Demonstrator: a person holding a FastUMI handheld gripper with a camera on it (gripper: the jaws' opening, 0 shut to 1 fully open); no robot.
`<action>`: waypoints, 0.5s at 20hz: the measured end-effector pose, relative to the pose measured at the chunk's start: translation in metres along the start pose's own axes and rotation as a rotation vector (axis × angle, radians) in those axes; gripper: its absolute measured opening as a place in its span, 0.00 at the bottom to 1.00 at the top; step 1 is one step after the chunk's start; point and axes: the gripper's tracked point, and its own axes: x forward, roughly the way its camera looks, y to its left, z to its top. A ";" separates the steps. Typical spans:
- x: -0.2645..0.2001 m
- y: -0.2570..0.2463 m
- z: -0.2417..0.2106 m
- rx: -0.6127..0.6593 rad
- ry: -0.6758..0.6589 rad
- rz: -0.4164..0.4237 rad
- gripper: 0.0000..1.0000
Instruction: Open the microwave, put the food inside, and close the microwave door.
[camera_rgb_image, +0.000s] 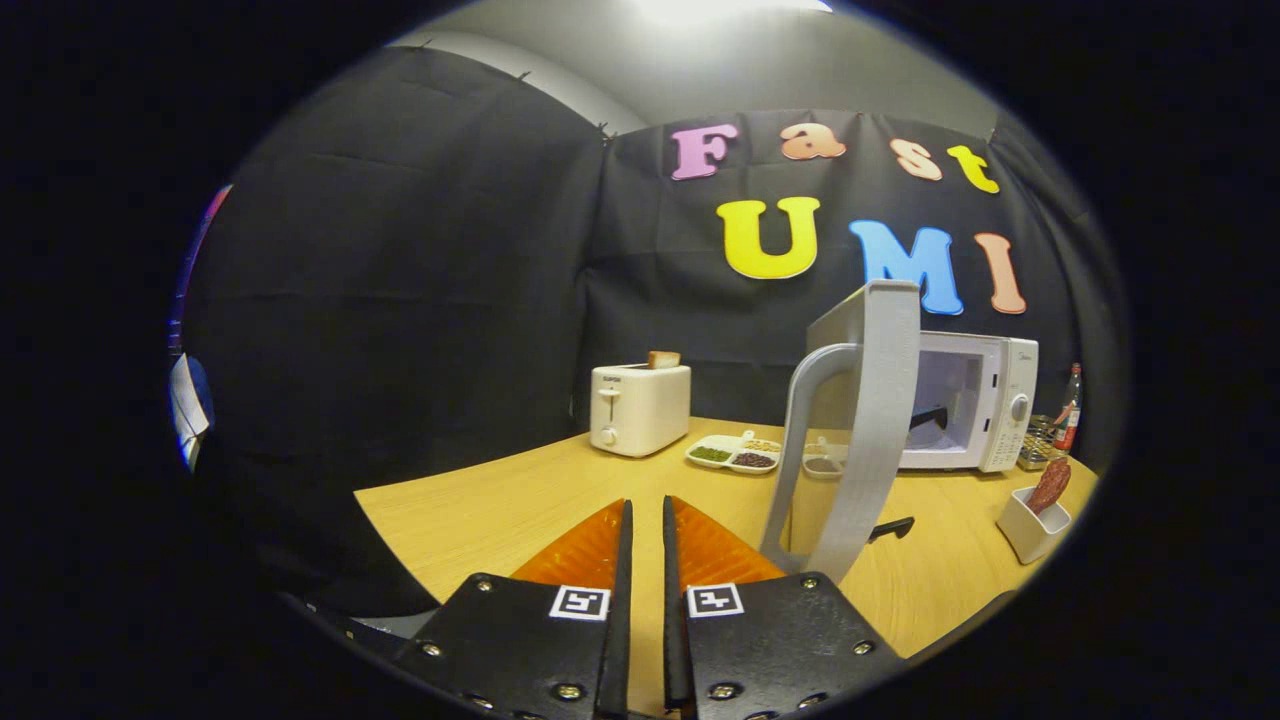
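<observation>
The white microwave (1000, 400) stands at the back right of the wooden table (480, 510). Its door (885, 400) is swung wide open towards me, with the grey handle (800, 430) on its near side, just ahead and right of my fingers. A black handle-like piece (930, 416) shows inside the cavity. Another black handle (892, 527) pokes out from behind the door, low over the table; what it belongs to is hidden. My gripper (646, 503) is shut with nothing between its fingers, to the left of the door.
A white toaster (640, 408) with a bread slice (663, 359) stands at the back. Next to it lie a divided dish (735, 453) and a small bowl (822, 464). A white cup (1030, 528) with a sausage (1050, 484) and a bottle (1070, 408) are at the right.
</observation>
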 end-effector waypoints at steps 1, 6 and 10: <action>-0.006 0.006 0.001 -0.009 -0.002 0.034 0.14; -0.039 -0.040 0.011 -0.114 -0.024 0.067 0.18; -0.052 -0.116 0.015 -0.075 -0.032 0.007 0.71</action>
